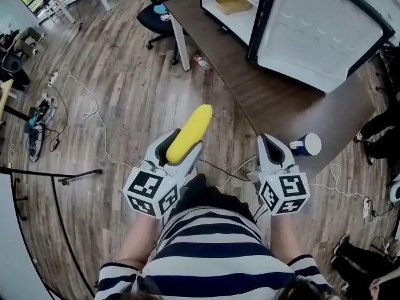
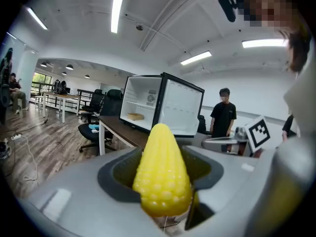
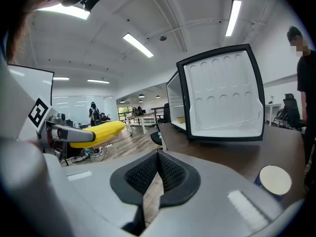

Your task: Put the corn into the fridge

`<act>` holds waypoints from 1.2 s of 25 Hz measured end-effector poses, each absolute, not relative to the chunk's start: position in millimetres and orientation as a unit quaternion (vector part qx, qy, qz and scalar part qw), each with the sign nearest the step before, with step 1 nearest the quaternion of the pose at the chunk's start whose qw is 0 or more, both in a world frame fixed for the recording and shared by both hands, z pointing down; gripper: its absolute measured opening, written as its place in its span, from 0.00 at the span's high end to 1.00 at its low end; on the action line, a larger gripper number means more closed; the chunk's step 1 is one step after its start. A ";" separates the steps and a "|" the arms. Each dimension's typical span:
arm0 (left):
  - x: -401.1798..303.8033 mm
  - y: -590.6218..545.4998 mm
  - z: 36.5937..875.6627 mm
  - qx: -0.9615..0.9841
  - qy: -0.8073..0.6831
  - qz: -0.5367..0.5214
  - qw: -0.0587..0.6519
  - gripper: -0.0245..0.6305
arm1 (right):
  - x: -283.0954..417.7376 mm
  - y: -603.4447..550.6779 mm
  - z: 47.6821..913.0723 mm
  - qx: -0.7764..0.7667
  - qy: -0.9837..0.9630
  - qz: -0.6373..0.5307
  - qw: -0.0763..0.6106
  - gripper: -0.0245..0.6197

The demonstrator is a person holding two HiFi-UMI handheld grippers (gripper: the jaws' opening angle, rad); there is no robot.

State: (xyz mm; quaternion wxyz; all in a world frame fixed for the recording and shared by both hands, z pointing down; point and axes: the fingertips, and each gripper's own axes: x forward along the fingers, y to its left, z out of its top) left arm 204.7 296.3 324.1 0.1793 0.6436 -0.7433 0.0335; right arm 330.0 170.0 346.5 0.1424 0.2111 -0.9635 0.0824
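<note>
A yellow corn cob (image 1: 189,132) sticks forward out of my left gripper (image 1: 181,150), which is shut on its lower end. In the left gripper view the corn (image 2: 163,169) fills the jaws and points at the fridge (image 2: 160,105). The white mini fridge (image 1: 300,17) stands on the brown table with its door (image 1: 325,33) swung open. My right gripper (image 1: 270,147) is shut with nothing in it, near the table's front edge. From the right gripper view the corn (image 3: 101,131) shows at the left and the fridge door (image 3: 224,95) ahead.
A yellow tray (image 1: 233,4) lies inside the fridge. A blue-and-white cup (image 1: 307,145) stands on the table (image 1: 275,99) by my right gripper. An office chair (image 1: 153,14) and a bottle (image 1: 201,62) are on the wooden floor, with cables (image 1: 87,105) at left. A person (image 2: 223,113) stands behind the table.
</note>
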 end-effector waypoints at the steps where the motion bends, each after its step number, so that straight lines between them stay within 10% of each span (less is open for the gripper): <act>1: 202.3 297.4 324.0 0.642 -0.744 0.034 0.179 0.96 | 327.5 170.7 347.3 0.210 -0.964 0.082 0.144 0.97; 30: 53.5 250.4 323.7 0.649 -0.735 0.024 0.195 0.96 | 164.7 133.4 339.7 0.194 -0.961 0.061 0.185 0.97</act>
